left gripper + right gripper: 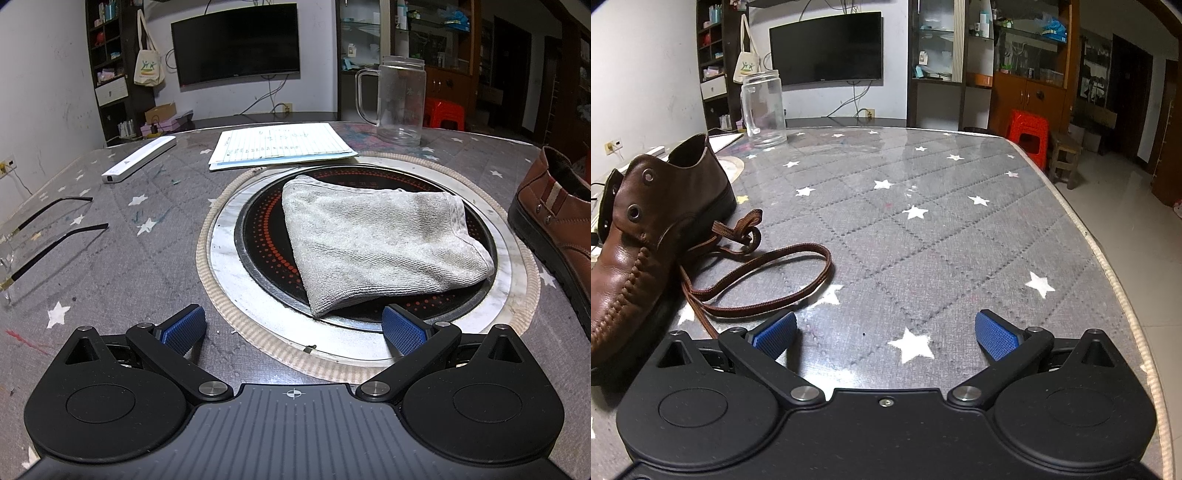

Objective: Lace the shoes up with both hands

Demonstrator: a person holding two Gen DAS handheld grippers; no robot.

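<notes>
A brown leather shoe point(646, 236) lies on the grey star-patterned table at the left of the right wrist view, its empty eyelets showing. A loose brown lace point(768, 273) trails from it in loops across the cloth, ending near my right gripper's left finger. My right gripper point(885, 334) is open over bare table, to the right of the shoe, with nothing between its blue pads. In the left wrist view the same shoe point(554, 229) shows at the right edge. My left gripper point(293, 328) is open, low over the rim of a round cooktop, holding nothing.
A folded grey towel point(376, 243) lies on the round black cooktop point(258, 236) set in the table. Behind it are lined papers point(284, 146), a clear glass mug point(400, 99) and a white bar point(138, 158). Spectacles point(48, 236) lie at the left. The table's right edge point(1108, 258) drops to the floor.
</notes>
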